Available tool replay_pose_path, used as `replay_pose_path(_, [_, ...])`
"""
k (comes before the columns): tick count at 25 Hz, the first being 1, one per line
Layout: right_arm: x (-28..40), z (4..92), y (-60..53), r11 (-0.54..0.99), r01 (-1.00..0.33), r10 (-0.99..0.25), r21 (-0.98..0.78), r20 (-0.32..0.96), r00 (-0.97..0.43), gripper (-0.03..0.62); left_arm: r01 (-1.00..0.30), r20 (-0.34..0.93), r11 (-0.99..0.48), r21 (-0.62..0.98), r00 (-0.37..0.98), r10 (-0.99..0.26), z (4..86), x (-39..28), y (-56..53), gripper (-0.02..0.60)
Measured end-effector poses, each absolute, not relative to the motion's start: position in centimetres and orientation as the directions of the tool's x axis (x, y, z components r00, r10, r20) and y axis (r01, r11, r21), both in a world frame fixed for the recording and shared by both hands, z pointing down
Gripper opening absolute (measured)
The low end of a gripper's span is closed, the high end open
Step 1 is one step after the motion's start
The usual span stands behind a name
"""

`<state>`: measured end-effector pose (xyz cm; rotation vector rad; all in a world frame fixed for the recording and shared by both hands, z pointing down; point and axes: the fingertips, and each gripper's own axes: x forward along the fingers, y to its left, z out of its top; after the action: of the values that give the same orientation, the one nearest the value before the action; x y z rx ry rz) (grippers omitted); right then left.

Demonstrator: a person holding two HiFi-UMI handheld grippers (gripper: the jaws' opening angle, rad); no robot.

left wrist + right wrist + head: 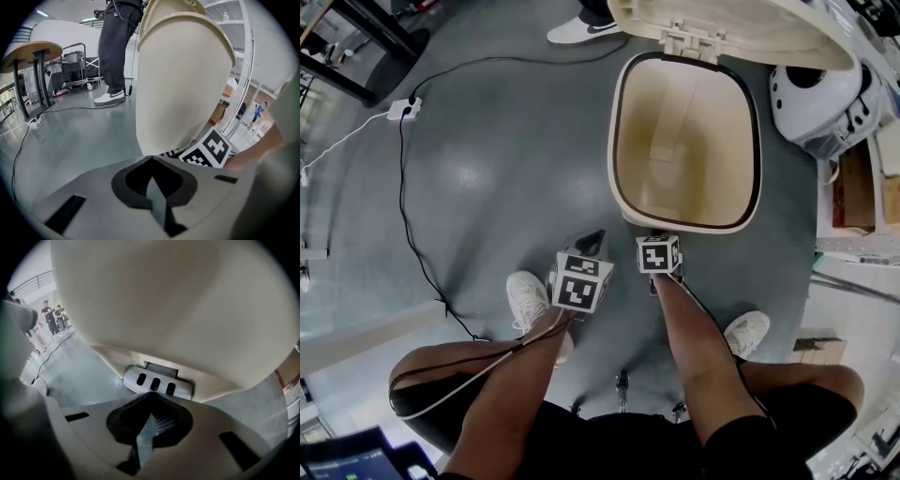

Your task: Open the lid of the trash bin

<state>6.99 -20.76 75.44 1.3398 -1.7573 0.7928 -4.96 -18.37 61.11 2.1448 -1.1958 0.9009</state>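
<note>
A cream trash bin [623, 122] stands on the grey floor with its lid [741, 23] swung up at the back, so the bare inside shows. My right gripper [658, 235] is shut at the bin's front foot. In the right gripper view its tips [151, 393] meet the grey three-slot pedal [158, 382] under the bin wall [178, 301]. My left gripper [592, 240] is shut and holds nothing, just left of the bin's front. The left gripper view shows the closed jaws [151, 159] low beside the bin body [178, 79].
A black cable [403, 187] runs across the floor from a white power strip [403, 110]. Another person's white shoe [581, 28] is behind the bin. A white rounded machine [820, 98] and shelving stand at the right. My own shoes [528, 298] flank the grippers.
</note>
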Motion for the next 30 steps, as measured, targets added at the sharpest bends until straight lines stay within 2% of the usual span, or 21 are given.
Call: replay_pose_path(30, [7.1,75.0,-20.5,0.285,-0.959,-0.481,-0.011,0.863,-0.153,0.003,-0.845,0.751,-0.518,0.129,0.425,-0.506,61.5,-4.0,-18.0,0.0])
